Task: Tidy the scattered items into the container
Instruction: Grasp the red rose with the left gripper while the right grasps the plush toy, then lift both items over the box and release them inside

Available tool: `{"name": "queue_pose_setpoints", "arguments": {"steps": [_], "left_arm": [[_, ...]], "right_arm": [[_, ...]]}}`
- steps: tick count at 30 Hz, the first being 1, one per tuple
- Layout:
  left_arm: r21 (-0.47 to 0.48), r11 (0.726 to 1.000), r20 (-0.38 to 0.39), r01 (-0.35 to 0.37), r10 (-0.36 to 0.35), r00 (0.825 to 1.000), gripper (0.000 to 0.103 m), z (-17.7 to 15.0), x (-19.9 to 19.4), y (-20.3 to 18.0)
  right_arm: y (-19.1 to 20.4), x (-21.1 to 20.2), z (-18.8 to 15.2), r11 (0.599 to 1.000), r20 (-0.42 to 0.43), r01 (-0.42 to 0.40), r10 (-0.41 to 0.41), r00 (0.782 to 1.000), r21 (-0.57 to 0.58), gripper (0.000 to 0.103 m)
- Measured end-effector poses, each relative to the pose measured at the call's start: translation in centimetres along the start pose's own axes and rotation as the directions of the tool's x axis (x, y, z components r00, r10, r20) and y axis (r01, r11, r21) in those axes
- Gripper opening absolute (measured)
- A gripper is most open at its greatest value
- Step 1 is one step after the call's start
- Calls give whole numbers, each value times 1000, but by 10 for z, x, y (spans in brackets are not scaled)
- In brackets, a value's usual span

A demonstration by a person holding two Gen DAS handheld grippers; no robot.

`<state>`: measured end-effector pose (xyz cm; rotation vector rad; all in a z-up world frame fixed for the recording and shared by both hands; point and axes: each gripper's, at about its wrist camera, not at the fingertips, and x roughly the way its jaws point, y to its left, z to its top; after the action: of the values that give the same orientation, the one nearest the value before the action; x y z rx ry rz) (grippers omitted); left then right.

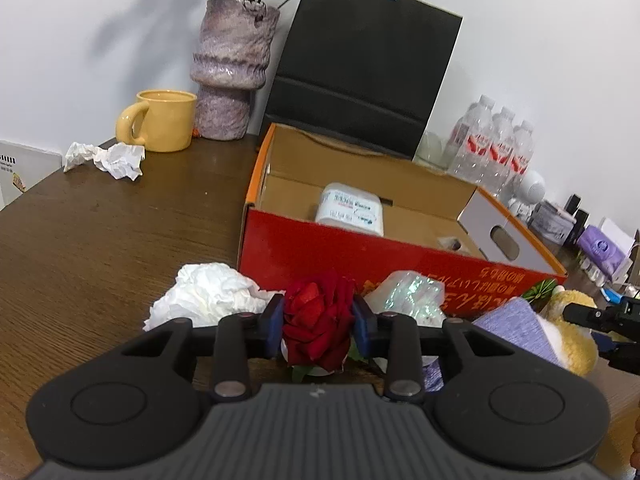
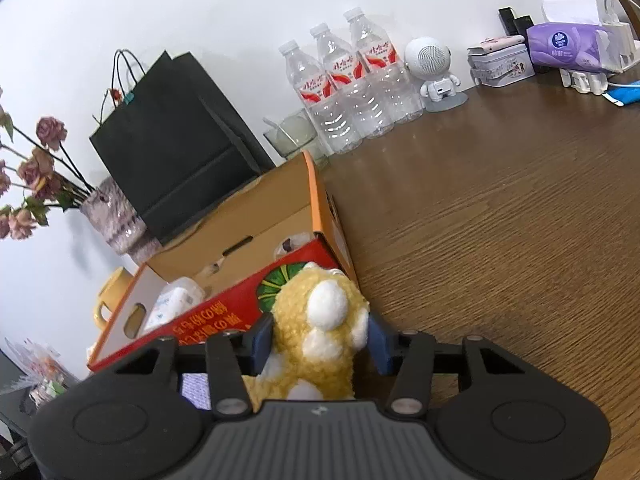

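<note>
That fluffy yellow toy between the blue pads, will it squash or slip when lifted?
The yellow plush toy looks soft, so the right gripper will probably dent it. Its woolly surface should resist slipping. It is likely light and may flop, having no visible stiff parts.

A lived-in home or small office desk against a plain white wall. Ahead and to the left of the left gripper (image 1: 319, 322), a brown wood-grain tabletop (image 1: 100, 240) carries a yellow mug (image 1: 164, 120) and a mottled purple vase (image 1: 232, 68) of dried roses. Ahead of the right gripper (image 2: 320, 342) stand three water bottles (image 2: 348, 84), a small white robot-shaped speaker (image 2: 434, 68) and, farther right, a purple tissue pack (image 2: 568, 46).
</note>
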<state>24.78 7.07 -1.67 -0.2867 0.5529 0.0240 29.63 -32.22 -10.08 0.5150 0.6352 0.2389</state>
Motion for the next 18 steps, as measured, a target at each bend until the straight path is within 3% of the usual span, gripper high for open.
{"name": "queue_pose_setpoints", "arguments": {"steps": [18], "left_arm": [[-52,998,88,27,-23,996,34,10,-28,6]], "right_arm": [[-1,-32,10,999,130,-35,36,991,-5,47]]}}
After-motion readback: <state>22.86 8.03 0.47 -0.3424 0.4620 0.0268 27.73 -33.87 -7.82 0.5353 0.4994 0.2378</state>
